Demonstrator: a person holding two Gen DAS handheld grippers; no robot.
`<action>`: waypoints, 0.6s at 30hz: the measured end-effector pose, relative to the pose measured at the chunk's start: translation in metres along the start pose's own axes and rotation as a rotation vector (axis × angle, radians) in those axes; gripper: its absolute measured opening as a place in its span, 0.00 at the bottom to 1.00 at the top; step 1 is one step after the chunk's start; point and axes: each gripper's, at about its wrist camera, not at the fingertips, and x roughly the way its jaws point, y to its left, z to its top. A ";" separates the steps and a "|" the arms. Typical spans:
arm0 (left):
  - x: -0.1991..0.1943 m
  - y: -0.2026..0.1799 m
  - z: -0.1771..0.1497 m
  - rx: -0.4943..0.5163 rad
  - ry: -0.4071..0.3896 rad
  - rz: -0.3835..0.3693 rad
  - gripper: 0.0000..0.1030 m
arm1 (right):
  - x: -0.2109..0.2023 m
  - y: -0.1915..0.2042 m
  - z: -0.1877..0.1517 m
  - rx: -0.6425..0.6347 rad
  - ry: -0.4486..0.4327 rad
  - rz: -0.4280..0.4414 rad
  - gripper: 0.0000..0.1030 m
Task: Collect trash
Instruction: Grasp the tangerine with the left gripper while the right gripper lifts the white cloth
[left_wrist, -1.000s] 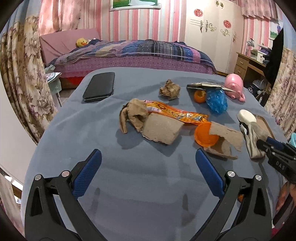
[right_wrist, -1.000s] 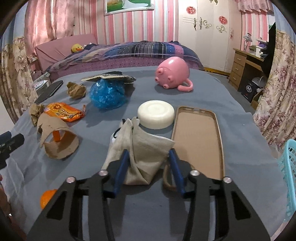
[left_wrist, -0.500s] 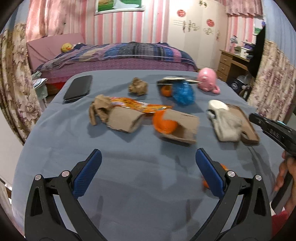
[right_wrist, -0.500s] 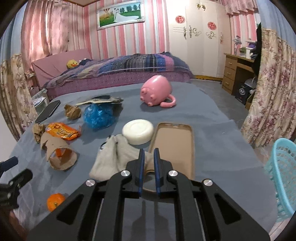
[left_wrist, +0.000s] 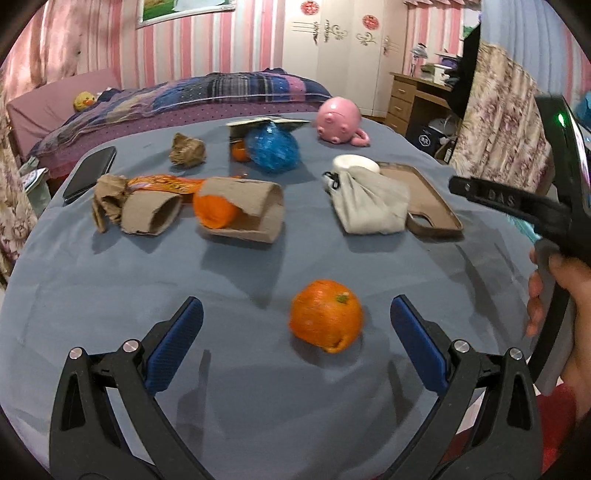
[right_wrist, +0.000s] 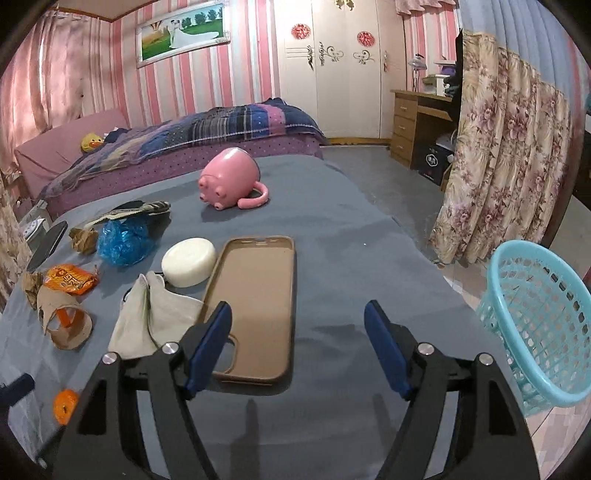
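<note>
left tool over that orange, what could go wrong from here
The orange lies off-centre between the open left tool, nearer its right finger; being round, it may roll off the blue table when squeezed. The right tool is opening over the phone case, with nothing between its fingers, and could pick up that non-trash. The basket sits past the table edge, so drops could miss.

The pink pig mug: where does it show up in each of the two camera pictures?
Left wrist view: pink pig mug far back, right of centre, tipped over.
Right wrist view: upper middle, beyond the phone case.
Shared landmark: the white round block.
</note>
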 end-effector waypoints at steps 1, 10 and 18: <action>0.002 -0.002 -0.001 0.009 0.004 0.000 0.91 | 0.001 0.001 0.000 -0.004 0.003 0.001 0.72; 0.003 -0.002 0.003 0.045 0.032 -0.019 0.32 | -0.002 0.025 -0.004 -0.066 -0.008 0.056 0.72; -0.003 0.039 0.018 -0.021 -0.008 0.135 0.32 | 0.002 0.084 -0.018 -0.245 0.013 0.173 0.69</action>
